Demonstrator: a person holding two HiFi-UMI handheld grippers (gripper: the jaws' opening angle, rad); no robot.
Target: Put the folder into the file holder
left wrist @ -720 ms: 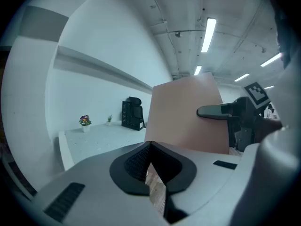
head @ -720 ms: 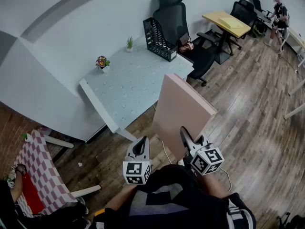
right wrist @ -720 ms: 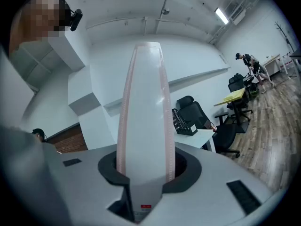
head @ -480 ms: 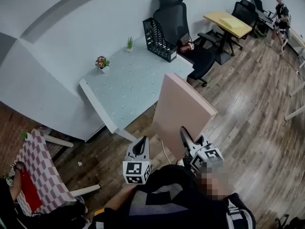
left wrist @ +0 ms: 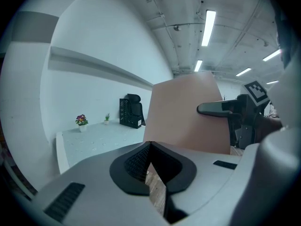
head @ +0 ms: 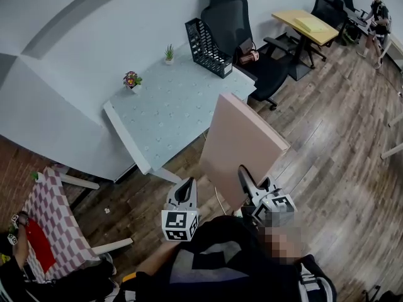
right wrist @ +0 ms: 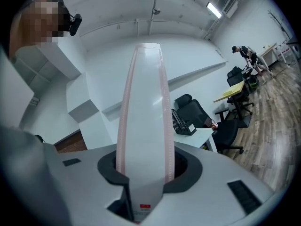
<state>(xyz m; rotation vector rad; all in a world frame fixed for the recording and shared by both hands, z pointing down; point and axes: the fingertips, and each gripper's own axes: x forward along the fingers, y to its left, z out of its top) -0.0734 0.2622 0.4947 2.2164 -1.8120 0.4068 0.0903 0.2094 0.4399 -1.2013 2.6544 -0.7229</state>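
Observation:
A large pink folder (head: 242, 145) stands on edge above the wooden floor, in front of the pale table (head: 165, 115). My right gripper (head: 247, 180) is shut on its lower edge. In the right gripper view the folder (right wrist: 145, 112) rises straight up between the jaws of the right gripper (right wrist: 145, 173). The black mesh file holder (head: 204, 40) sits at the table's far right corner, well beyond the folder; it also shows as the file holder (right wrist: 181, 122) and the file holder (left wrist: 126, 113). My left gripper (head: 185, 194) hangs left of the folder (left wrist: 188, 112), shut and empty.
A flower pot (head: 132, 80) and a small green plant (head: 169, 53) stand along the table's far edge. A black office chair (head: 242, 27) is just right of the file holder. A yellow desk (head: 307, 25) and a person (head: 378, 10) are far right. A checkered seat (head: 53, 216) is lower left.
The head view has shifted slightly. The right gripper still holds the folder upright in the same place, and the left gripper has not moved.

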